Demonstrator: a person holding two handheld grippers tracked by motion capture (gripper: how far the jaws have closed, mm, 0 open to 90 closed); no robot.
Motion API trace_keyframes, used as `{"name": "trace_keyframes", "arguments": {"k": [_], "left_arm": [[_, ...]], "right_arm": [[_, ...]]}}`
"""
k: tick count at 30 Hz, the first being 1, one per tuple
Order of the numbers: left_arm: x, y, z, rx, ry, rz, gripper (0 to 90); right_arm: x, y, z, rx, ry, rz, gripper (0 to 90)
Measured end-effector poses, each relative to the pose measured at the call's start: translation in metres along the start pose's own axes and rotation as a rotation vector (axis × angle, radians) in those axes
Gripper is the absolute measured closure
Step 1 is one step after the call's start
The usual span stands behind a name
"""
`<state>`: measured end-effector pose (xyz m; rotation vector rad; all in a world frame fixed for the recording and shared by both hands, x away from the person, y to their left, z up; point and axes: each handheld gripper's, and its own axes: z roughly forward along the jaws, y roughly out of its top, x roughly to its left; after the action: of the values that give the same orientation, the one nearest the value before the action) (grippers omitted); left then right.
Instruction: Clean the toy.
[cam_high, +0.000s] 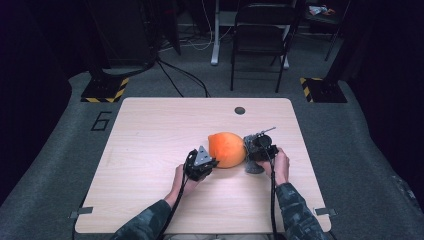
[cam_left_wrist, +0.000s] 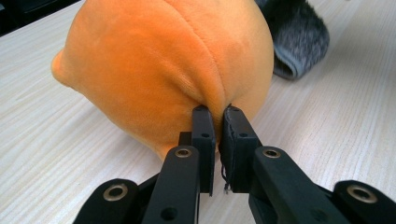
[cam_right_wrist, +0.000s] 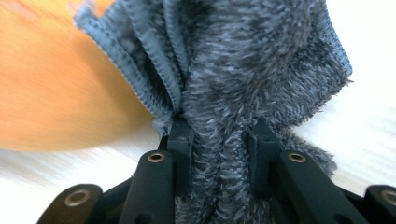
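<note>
Left tongs (cam_left_wrist: 217, 140) pinching soft orange plush (cam_left_wrist: 163, 65), right tongs (cam_right_wrist: 219, 140) clamping bunched grey fuzzy cloth (cam_right_wrist: 252, 60); both likely light, squashy, best pinched by folds

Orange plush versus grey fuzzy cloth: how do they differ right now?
The orange plush is smooth and rounded; the grey fuzzy cloth is shaggy, folded, with stitched edges. The left claw pinches a small fold of plush; the right claw clamps a thick bunch of cloth. Both are soft and gripped.
</note>
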<state>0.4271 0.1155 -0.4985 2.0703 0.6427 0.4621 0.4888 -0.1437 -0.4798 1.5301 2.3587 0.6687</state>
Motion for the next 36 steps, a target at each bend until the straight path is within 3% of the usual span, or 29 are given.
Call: {"name": "trace_keyframes", "arguments": {"k": [5,10,13,18,21,24,30,36], "left_arm": [[0.001,0.0,0.0,-0.005,0.003,-0.005,84.1],[0.002,-0.001,-0.001,-0.004,0.001,-0.01,84.1],[0.002,-0.001,0.0,-0.005,0.003,-0.01,84.0],[0.001,0.0,0.0,-0.007,0.005,-0.008,83.9],[0.001,-0.001,0.0,-0.008,0.006,-0.009,83.8],[0.001,-0.001,0.0,-0.003,0.0,-0.01,82.6],[-0.003,0.002,-0.001,0.033,0.002,0.03,68.3],[-0.01,0.004,-0.001,0.064,0.052,0.046,58.5]], "right_arm": [[-0.001,0.001,-0.001,0.007,-0.011,-0.009,68.1],[0.001,0.008,-0.024,-0.068,-0.026,-0.032,68.2],[0.009,0.014,-0.042,-0.11,-0.014,-0.039,68.2],[0.034,0.022,-0.065,-0.172,0.004,-0.119,68.2],[0.048,0.023,-0.063,-0.146,0.011,-0.175,68.4],[0.053,0.02,-0.05,-0.117,0.009,-0.184,68.5],[0.046,0.018,-0.041,-0.134,0.014,-0.133,68.5],[0.045,0.019,-0.04,-0.154,0.016,-0.128,68.5]]}}
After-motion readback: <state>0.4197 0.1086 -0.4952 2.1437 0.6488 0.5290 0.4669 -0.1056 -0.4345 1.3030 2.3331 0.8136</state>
